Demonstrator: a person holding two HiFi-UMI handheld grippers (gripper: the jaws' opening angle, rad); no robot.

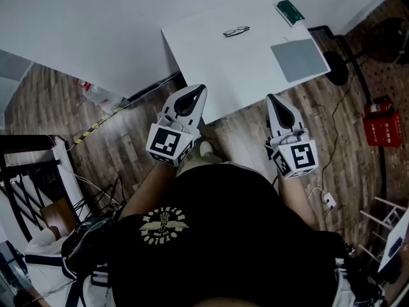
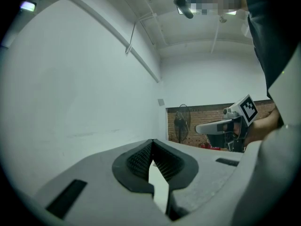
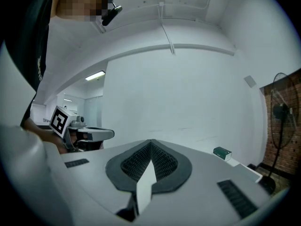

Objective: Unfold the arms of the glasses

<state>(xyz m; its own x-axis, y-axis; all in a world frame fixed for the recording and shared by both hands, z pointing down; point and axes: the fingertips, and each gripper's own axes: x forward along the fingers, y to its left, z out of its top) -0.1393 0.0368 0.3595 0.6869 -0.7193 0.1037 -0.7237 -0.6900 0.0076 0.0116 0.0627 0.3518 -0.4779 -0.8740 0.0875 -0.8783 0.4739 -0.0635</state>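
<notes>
A pair of glasses (image 1: 236, 31) lies on the white table (image 1: 211, 69) near its far edge; it is too small here to tell how its arms stand. My left gripper (image 1: 200, 90) is shut and empty, held over the floor just short of the table's near edge. The right gripper (image 1: 271, 98) is shut and empty too, at the same edge further right. In the left gripper view the jaws (image 2: 153, 143) meet with nothing between them, and the right gripper (image 2: 221, 126) shows beyond. The right gripper view shows its shut jaws (image 3: 150, 143) and the left gripper (image 3: 89, 134). The glasses appear in neither gripper view.
A green box (image 1: 290, 11) sits at the table's far right corner, also the green box (image 3: 222, 153). A grey mat (image 1: 298, 59) lies on the table's right side. A red case (image 1: 382, 125) and cables lie on the wooden floor; a fan (image 3: 282, 112) stands by the brick wall.
</notes>
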